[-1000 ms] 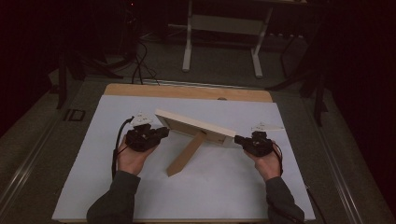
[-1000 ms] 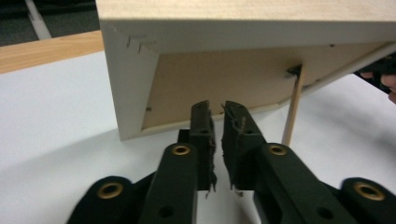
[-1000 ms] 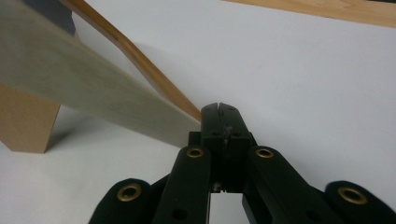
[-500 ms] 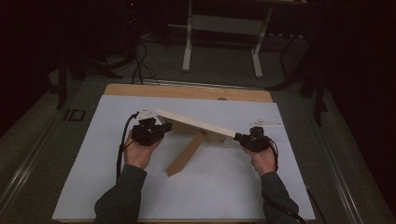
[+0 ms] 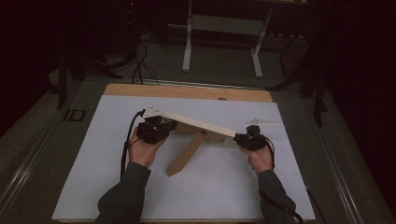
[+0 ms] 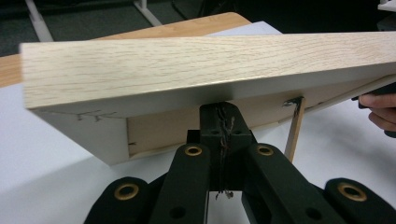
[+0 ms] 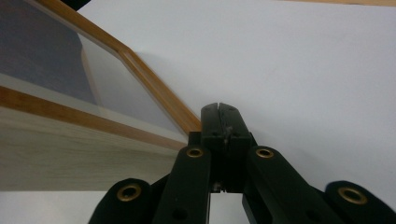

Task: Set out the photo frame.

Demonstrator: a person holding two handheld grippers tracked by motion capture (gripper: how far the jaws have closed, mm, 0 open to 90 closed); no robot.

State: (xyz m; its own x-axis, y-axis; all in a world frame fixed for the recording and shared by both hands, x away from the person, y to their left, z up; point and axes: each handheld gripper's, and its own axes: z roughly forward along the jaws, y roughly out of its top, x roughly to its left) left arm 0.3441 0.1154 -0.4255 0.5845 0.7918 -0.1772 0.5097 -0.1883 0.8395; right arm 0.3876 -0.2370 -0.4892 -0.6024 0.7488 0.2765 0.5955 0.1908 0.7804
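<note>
Frame: pale wooden picture frame (image 5: 198,126) tilted above white table sheet (image 5: 116,186), long axis left-right | left gripper (image 5: 156,129) clenched under left end | right gripper (image 5: 250,139) clenched beside right end | brace (image 5: 187,154) downward

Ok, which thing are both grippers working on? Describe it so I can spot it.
On the white sheet covering the table, look midway between the two hands. There a pale wooden picture frame stands tilted, propped on a back strut, the sheet's one large wooden piece.
</note>
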